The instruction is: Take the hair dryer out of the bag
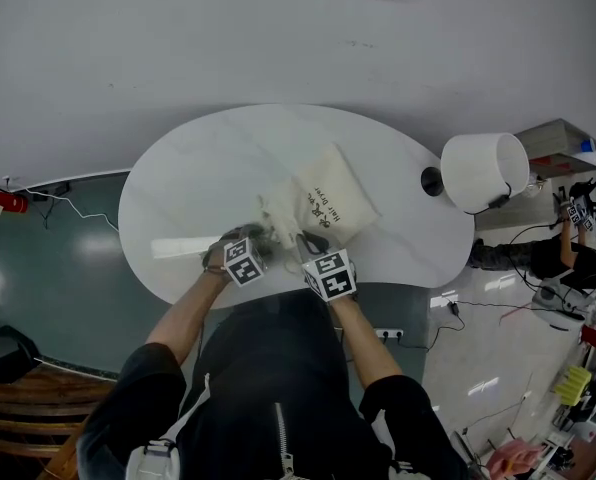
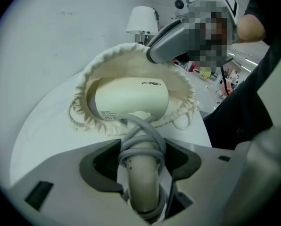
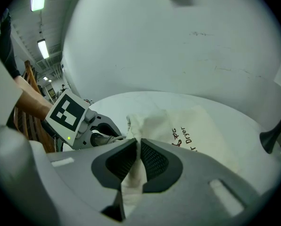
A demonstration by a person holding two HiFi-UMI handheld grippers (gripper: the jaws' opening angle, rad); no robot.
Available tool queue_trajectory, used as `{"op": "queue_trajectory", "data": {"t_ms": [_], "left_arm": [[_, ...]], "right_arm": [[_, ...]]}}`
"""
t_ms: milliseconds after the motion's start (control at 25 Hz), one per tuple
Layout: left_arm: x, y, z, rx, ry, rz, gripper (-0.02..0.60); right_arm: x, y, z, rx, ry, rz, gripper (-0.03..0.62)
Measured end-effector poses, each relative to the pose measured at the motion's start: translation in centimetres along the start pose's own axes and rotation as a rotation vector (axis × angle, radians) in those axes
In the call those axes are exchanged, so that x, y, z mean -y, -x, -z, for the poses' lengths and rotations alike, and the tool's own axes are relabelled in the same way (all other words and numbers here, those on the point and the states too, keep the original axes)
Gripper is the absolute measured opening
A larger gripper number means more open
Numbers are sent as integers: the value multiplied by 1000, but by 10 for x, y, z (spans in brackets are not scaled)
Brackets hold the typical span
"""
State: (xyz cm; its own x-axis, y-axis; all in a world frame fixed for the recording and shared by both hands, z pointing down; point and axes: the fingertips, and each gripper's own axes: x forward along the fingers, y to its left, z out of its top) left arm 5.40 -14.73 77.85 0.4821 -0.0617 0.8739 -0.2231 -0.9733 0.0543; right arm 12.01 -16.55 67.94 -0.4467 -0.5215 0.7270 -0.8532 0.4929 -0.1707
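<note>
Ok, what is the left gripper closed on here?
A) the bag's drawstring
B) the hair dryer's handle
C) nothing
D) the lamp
B: the left gripper view shows the left gripper clamping the hair dryer by its handle, with the dryer's body inside the mouth of the bag.

White oval table; white lamp at edge; red item, possibly torch, on floor.

hair dryer: cream, grey cord wound round handle; body inside bag mouth, handle sticking out, clamped in left tool
bag: cream drawstring cloth, black print, lying on white worktop; mouth rim pinched by right tool
</note>
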Motion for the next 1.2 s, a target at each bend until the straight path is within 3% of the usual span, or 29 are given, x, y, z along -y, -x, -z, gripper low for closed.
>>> {"op": "queue_trajectory", "data": {"t_ms": [720, 1200], "left_arm": [[17, 15, 1, 34, 60, 9, 232], [24, 49, 26, 56, 110, -40, 232]], "right_arm": [[10, -6, -4, -9, -3, 9, 29], [6, -11, -2, -9, -12, 10, 29]]}}
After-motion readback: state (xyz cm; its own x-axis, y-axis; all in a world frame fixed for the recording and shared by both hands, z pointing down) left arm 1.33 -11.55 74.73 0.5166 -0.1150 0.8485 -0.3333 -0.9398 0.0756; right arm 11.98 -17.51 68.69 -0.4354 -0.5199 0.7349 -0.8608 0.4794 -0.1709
